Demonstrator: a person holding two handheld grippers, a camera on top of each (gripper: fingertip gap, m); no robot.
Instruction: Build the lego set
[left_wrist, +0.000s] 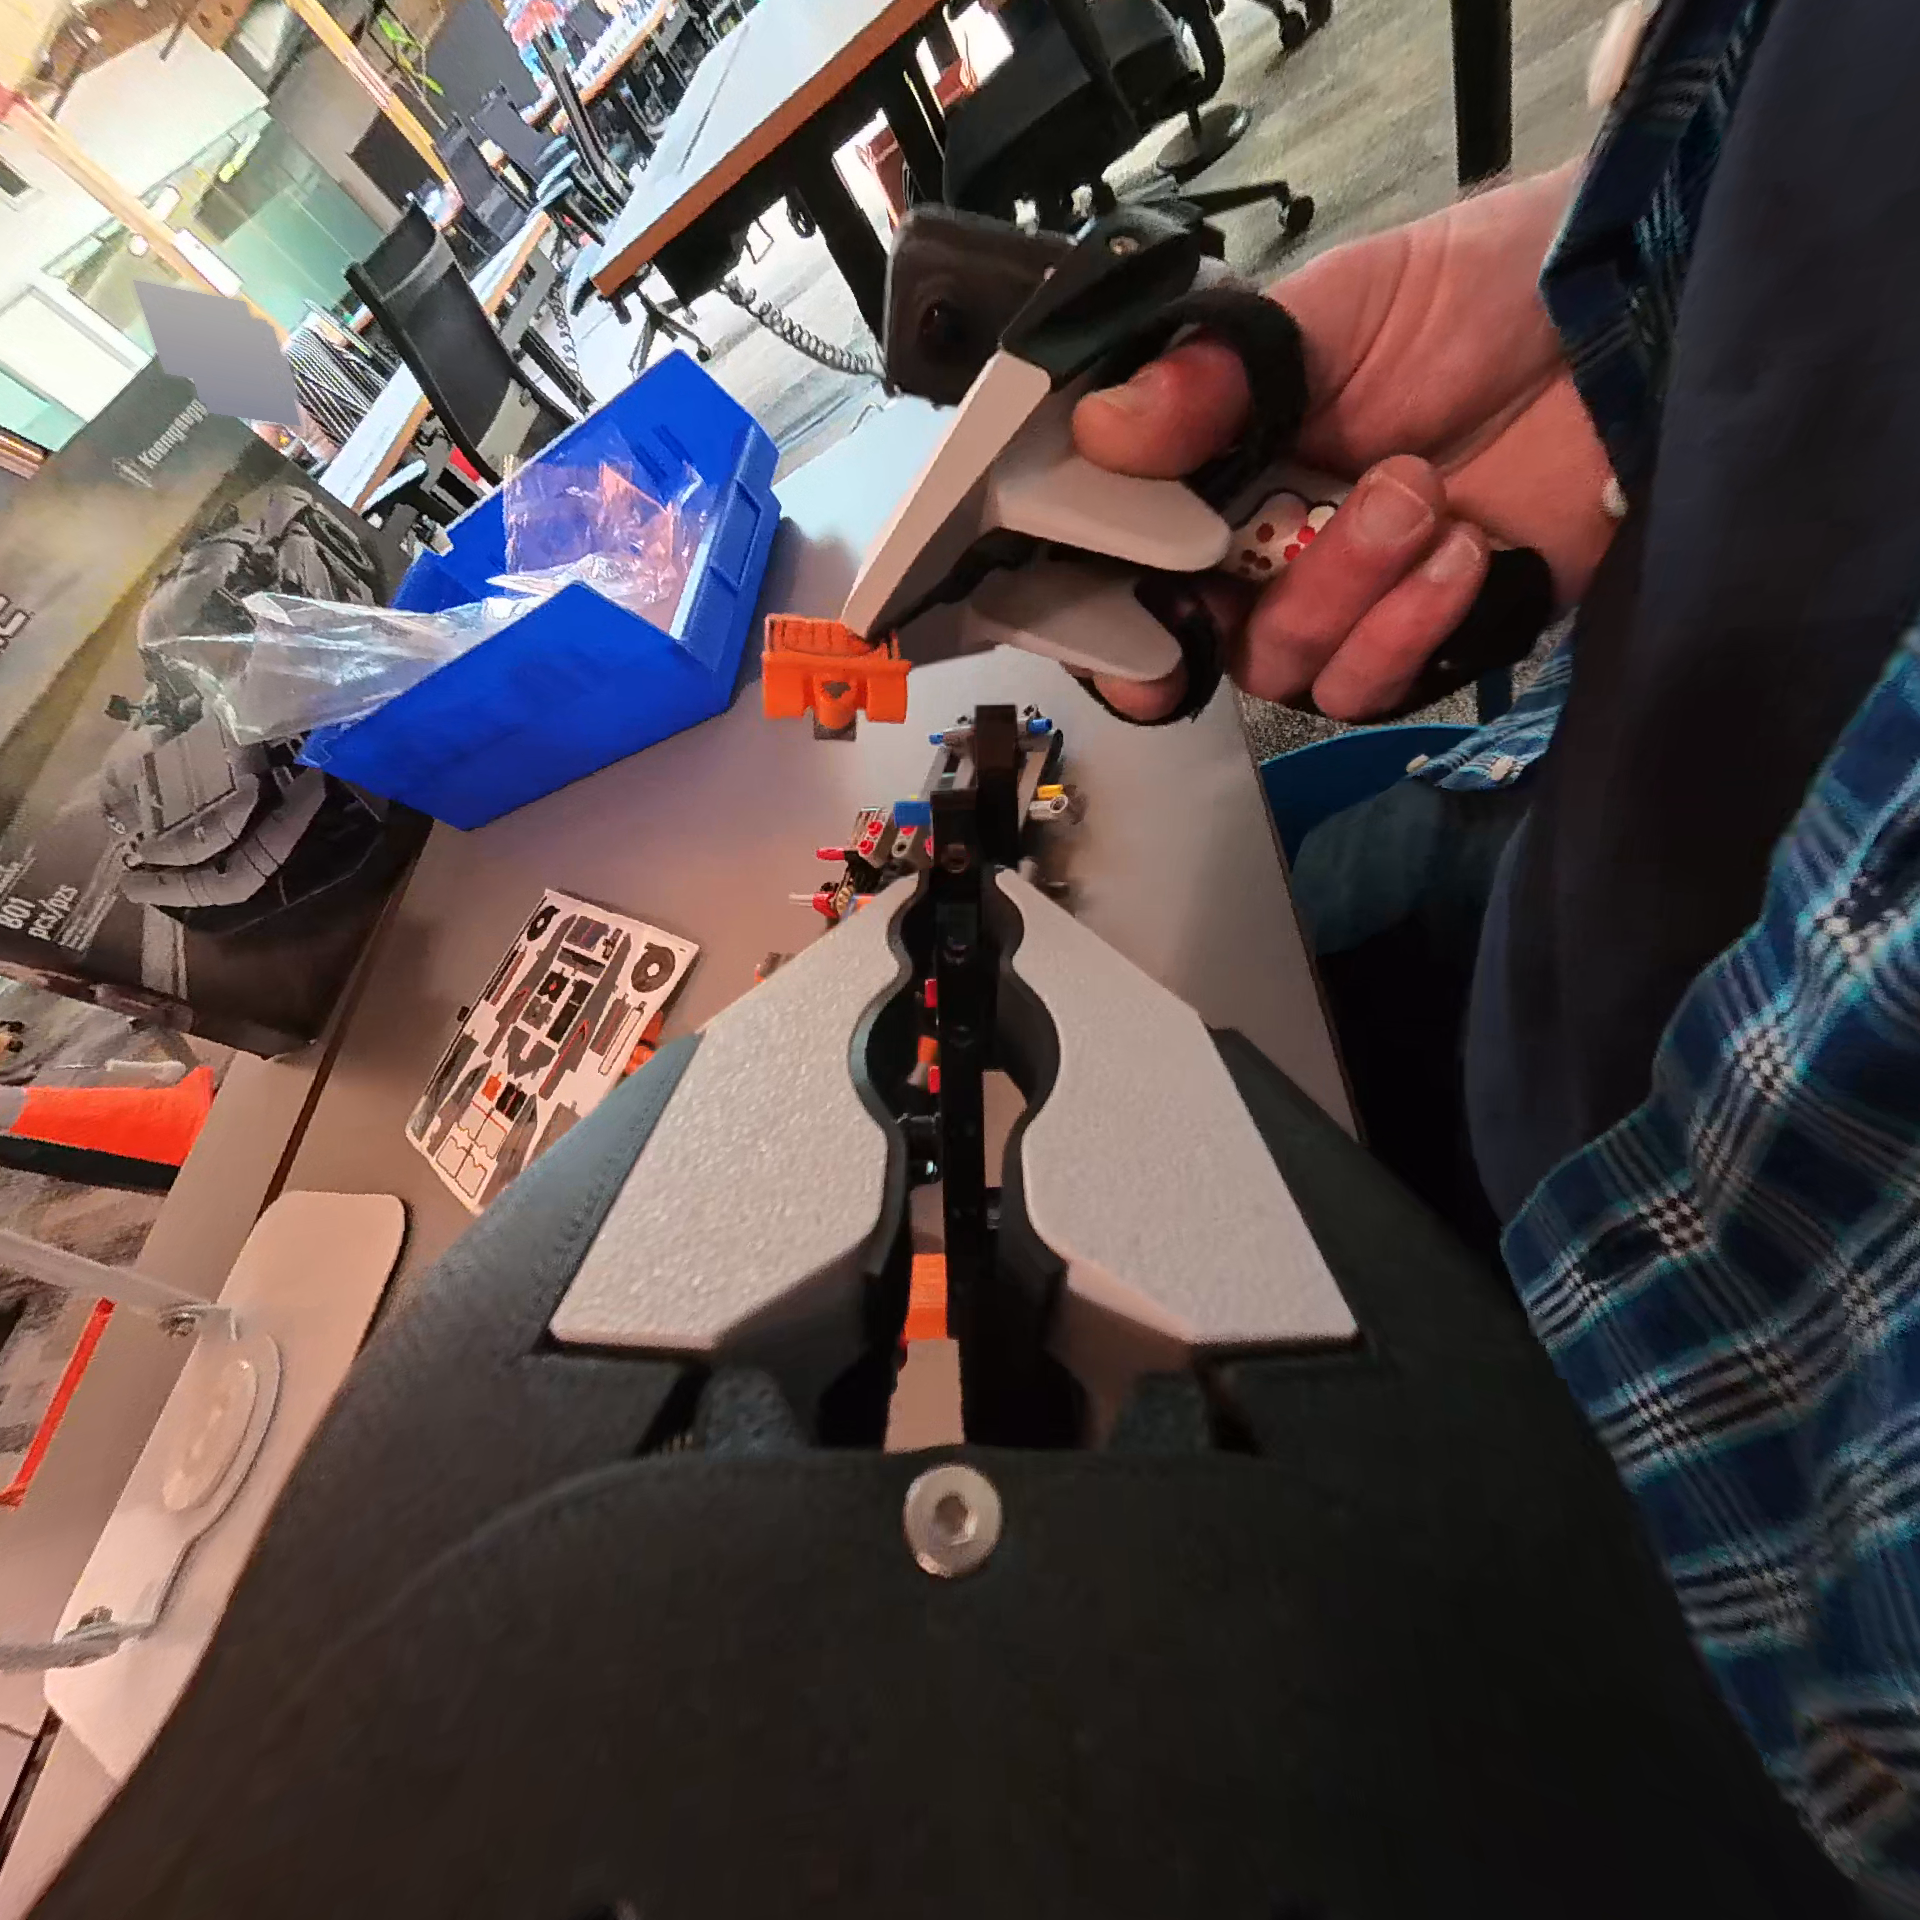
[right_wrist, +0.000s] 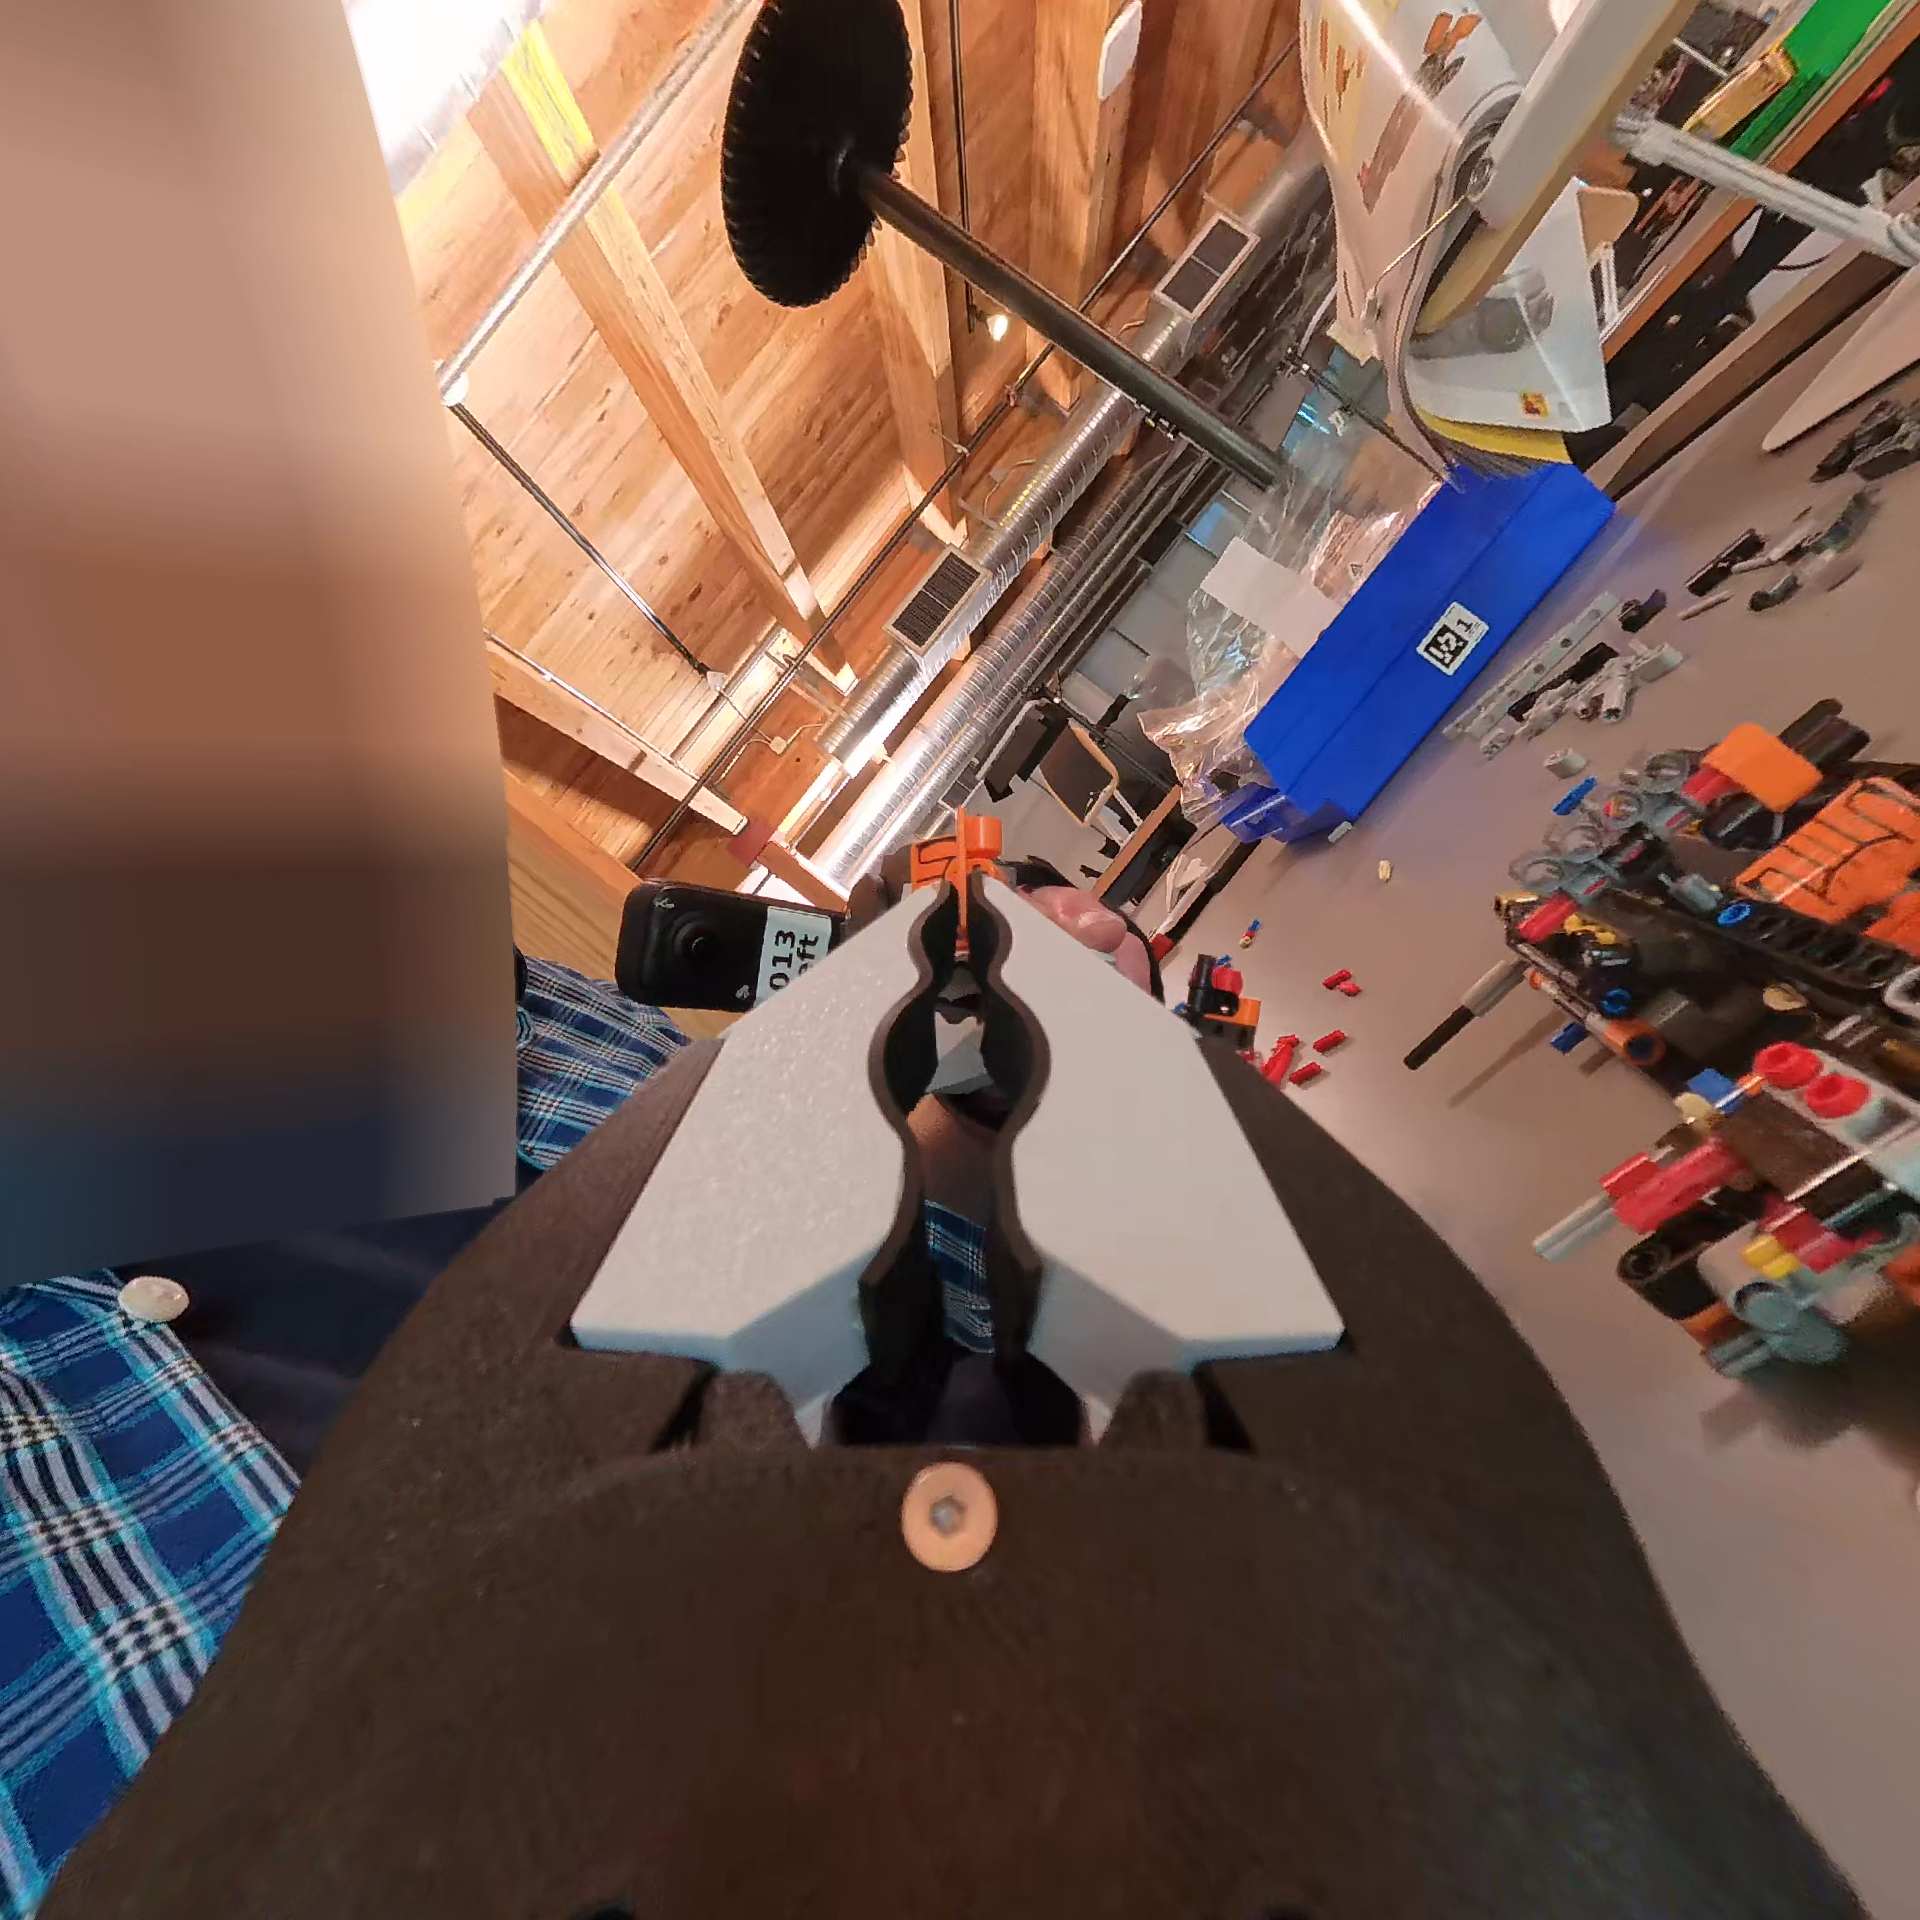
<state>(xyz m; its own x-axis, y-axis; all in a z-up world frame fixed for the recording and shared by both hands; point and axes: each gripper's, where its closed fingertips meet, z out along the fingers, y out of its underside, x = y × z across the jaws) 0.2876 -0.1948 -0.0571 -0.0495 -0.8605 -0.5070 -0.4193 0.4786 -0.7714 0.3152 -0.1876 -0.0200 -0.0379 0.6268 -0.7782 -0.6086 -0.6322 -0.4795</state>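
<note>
Left gripper (left_wrist: 956, 883) clamps black beam (left_wrist: 961, 997); right gripper (right_wrist: 961, 902) pinches orange piece (right_wrist: 964, 868).
Grey table (left_wrist: 665, 821): blue bin (left_wrist: 582, 665), sticker sheet (left_wrist: 551, 1039); timber ceiling (right_wrist: 644, 343) overhead.

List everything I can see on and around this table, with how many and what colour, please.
Black beam assembly: one, black with coloured pins, clamped upright in the left gripper.
Orange piece: one, orange, pinched by the right gripper.
Blue bin: one, blue, on the table behind, holding clear plastic bags.
Sticker sheet: one, white with dark shapes, flat on the table.
Set box: one, dark, left of the bin.
Partly built model: one, black and orange, on the table.
Loose pins: several, red, scattered.
Hand: one, holding the right gripper.
Plaid sleeve: blue.
</note>
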